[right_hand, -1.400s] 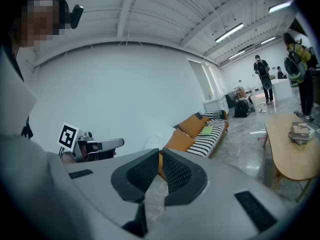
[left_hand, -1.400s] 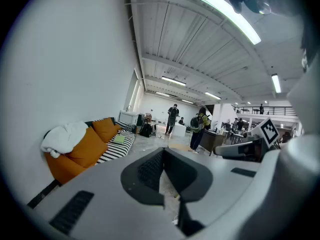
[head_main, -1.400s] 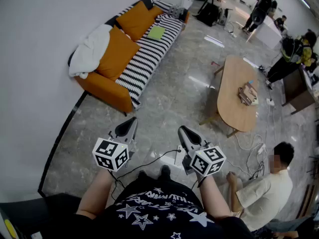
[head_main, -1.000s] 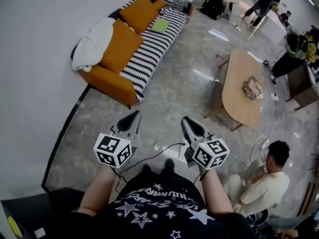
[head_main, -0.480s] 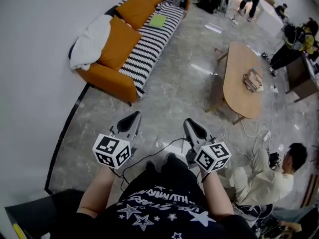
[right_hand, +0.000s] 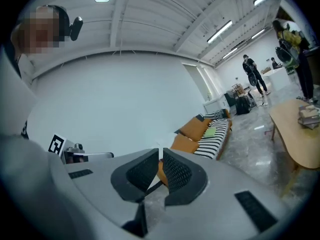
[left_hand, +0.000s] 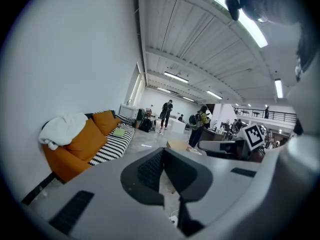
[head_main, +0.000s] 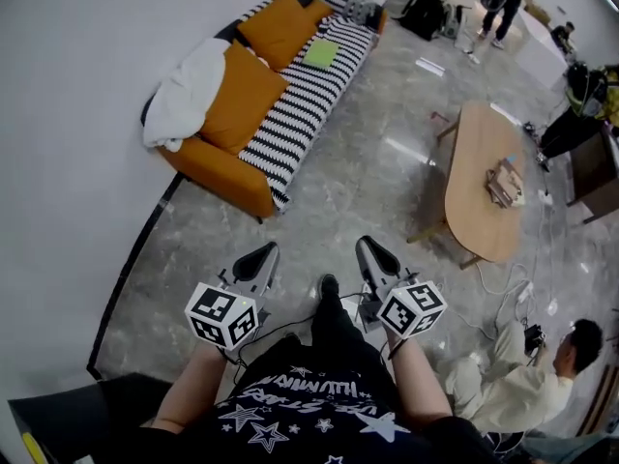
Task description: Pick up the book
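L tool [head_main: 259, 256]: jaws together, empty, low over floor [head_main: 338, 191].
R tool [head_main: 371, 251]: jaws together, empty.
Book [head_main: 320, 53]: green, flat on striped sofa [head_main: 290, 104] seat, well apart from both tools.
Desk [head_main: 474, 211]: small stack [head_main: 505, 182] on top.

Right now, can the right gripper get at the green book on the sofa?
Probably not from here. The green book lies on the sofa seat, well across the floor from the right gripper, whose jaws are shut. Nothing seems to block the way; it likely just needs walking over.
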Demonstrator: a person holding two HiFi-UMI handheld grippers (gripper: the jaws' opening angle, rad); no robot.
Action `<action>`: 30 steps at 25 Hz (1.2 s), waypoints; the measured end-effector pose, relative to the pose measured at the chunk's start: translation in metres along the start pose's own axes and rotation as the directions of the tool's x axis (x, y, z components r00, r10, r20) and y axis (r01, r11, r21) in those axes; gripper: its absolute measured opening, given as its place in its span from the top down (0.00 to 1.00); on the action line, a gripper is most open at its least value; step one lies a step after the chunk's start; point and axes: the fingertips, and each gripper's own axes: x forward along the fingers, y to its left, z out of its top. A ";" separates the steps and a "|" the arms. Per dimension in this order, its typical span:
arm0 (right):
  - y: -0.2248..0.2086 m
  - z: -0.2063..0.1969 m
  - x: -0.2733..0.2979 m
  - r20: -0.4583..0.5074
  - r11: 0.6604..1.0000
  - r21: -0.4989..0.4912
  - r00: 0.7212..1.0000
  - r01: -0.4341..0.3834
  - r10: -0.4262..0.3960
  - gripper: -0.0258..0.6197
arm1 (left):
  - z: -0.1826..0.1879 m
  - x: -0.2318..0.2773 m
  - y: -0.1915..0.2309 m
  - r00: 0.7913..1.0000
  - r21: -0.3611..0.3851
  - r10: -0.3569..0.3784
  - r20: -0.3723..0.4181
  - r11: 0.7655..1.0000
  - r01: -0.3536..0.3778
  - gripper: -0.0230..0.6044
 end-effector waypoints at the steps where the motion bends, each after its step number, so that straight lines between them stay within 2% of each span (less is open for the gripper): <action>1: -0.009 0.004 0.012 -0.011 1.000 0.002 1.000 -0.008 0.008 0.90 | 0.002 0.010 0.004 1.000 -0.001 0.011 -0.004 1.000 -0.011 0.96; 5: -0.048 0.038 0.061 -0.027 0.998 -0.032 0.999 -0.045 0.044 0.90 | 0.030 0.066 0.030 1.000 0.006 0.030 -0.004 1.000 -0.030 0.96; 8: -0.085 0.063 0.086 -0.033 0.998 -0.023 0.998 -0.053 0.052 0.90 | 0.052 0.114 0.039 1.000 0.020 0.026 0.000 0.999 -0.026 0.96; 14: -0.146 0.104 0.123 -0.044 0.997 -0.023 0.996 -0.080 0.079 0.90 | 0.081 0.184 0.052 0.998 -0.003 0.067 0.017 0.998 -0.067 0.96; 17: -0.169 0.118 0.137 -0.037 0.997 -0.012 0.997 -0.074 0.074 0.90 | 0.092 0.207 0.060 0.997 -0.010 0.076 0.018 0.997 -0.076 0.96; 21: -0.187 0.130 0.142 -0.013 0.998 0.021 0.998 -0.054 0.055 0.90 | 0.110 0.223 0.074 0.995 0.018 0.101 0.028 0.995 -0.101 0.96; 24: -0.192 0.129 0.145 -0.033 0.998 0.018 0.998 -0.053 0.053 0.90 | 0.122 0.228 0.087 0.992 -0.002 0.115 0.044 0.993 -0.115 0.96; 30: -0.209 0.131 0.163 -0.042 0.999 0.019 0.998 -0.038 0.038 0.90 | 0.127 0.259 0.100 0.995 0.015 0.094 0.027 0.995 -0.095 0.96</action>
